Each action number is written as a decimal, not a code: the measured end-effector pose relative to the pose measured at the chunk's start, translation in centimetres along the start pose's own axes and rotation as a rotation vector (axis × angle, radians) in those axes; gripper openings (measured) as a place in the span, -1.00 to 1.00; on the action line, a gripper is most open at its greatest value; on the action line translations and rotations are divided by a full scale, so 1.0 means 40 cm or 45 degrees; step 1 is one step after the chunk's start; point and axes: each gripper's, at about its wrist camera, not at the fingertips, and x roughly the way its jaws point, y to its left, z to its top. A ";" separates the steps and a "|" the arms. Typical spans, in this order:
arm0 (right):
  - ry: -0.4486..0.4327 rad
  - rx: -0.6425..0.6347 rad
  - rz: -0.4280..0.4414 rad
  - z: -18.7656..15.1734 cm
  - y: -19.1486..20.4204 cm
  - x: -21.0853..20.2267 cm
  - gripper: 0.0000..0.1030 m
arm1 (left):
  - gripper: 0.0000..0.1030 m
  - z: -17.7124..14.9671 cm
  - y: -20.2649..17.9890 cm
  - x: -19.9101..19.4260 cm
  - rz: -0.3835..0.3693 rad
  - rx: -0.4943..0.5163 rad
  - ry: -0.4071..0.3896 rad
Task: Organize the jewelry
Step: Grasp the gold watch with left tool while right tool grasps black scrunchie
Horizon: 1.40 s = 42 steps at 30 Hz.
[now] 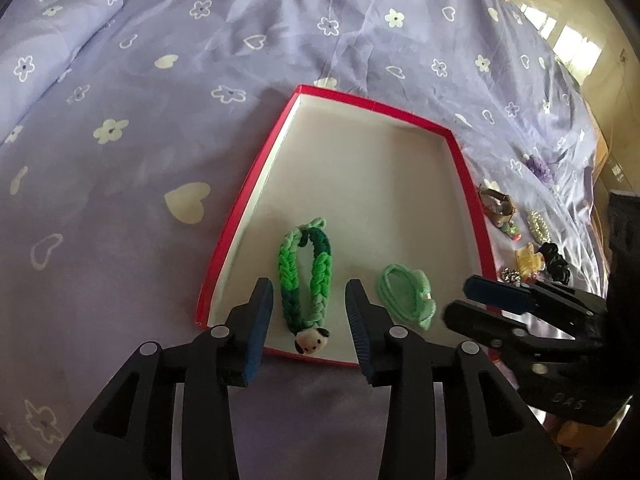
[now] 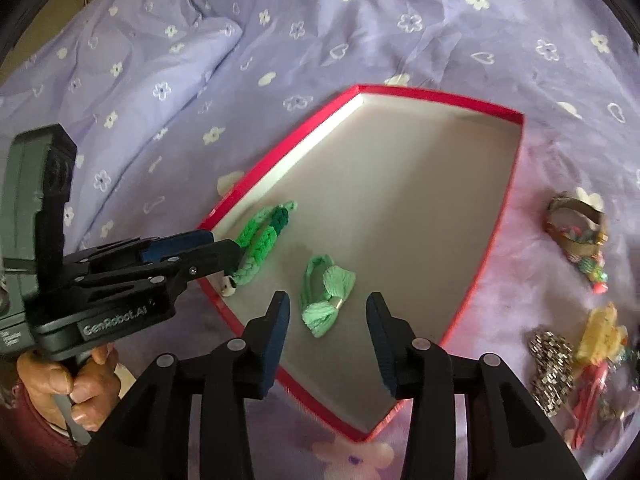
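Both tools stand spread and empty: the left tool (image 1: 309, 312) over the braided green bracelet (image 1: 306, 276), the right tool (image 2: 328, 320) over the mint hair tie (image 2: 326, 292), both lying inside the red box (image 1: 474, 208). Beyond, several loose pieces (image 2: 576, 360) await on the bed (image 1: 120, 200).

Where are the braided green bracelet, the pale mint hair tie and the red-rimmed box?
Braided green bracelet with panda charm (image 1: 320, 268): left wrist view, bright braid strand.
Pale mint hair tie with bow (image 2: 328, 292): right wrist view, bow's upper lobe.
Shallow red-rimmed box (image 2: 280, 160): right wrist view, left rim.
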 end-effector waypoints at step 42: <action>-0.325 0.544 -0.358 -0.218 -0.493 -0.363 -0.03 | -0.21 0.048 -0.464 0.023 -0.186 0.372 -0.028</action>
